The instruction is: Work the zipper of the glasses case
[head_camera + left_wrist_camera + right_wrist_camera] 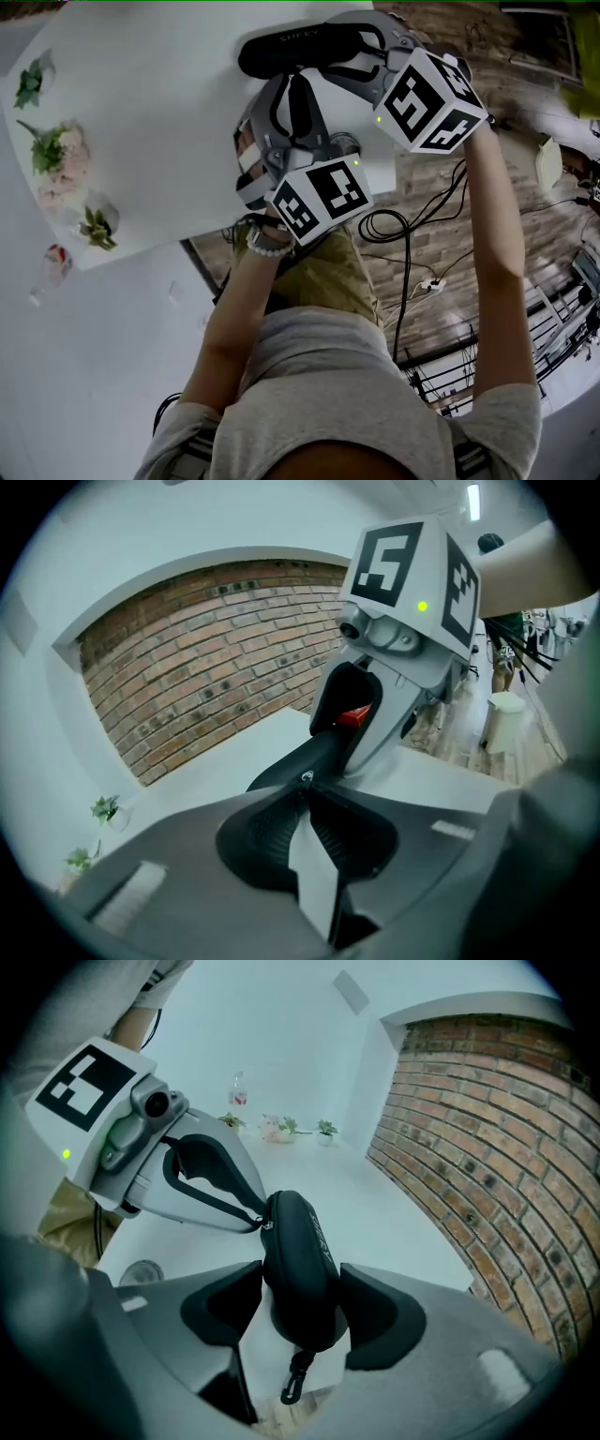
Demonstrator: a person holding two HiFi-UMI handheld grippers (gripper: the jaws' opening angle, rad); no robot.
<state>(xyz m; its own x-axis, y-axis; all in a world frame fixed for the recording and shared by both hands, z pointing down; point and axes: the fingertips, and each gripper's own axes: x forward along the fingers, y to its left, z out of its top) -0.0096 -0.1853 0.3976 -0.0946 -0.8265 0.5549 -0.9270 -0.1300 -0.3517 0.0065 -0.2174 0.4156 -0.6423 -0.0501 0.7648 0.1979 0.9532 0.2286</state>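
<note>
- The left forearm (234, 319) comes up from a bent elbow, with a pale bead bracelet (267, 248) at the wrist. The right forearm (492, 216) is stretched almost straight and reaches further out.
- The left gripper (292, 89) sits nearer the body and is angled gently downward, its marker cube (319, 197) facing the head camera. The right gripper (380, 52) is beyond it and to its right, tipped down more steeply.
- In the left gripper view the left fingers (262, 836) meet at their tips, pinched on the small metal zipper pull (307, 777). Behind the tips there is only a narrow wedge of gap.
- In the right gripper view the right fingers (375, 1316) are clamped on the black glasses case (300, 1269), one pad on each long side, close to its near end. The rest of the case runs on past the fingertips.
- A black clip (298, 1377) hangs free from the case's near end, just below the right fingers.
- The zipper pull lies on the case's left edge, just beyond the right fingertips, and the left gripper's tips reach in to it from the left.
- The white tabletop (150, 112) spreads under and beyond both pairs of fingers.
- Well beyond the fingers, small plants (281, 1127) stand at the tabletop's far edge. A brick wall (487, 1147) rises to the right of the right fingers.
</note>
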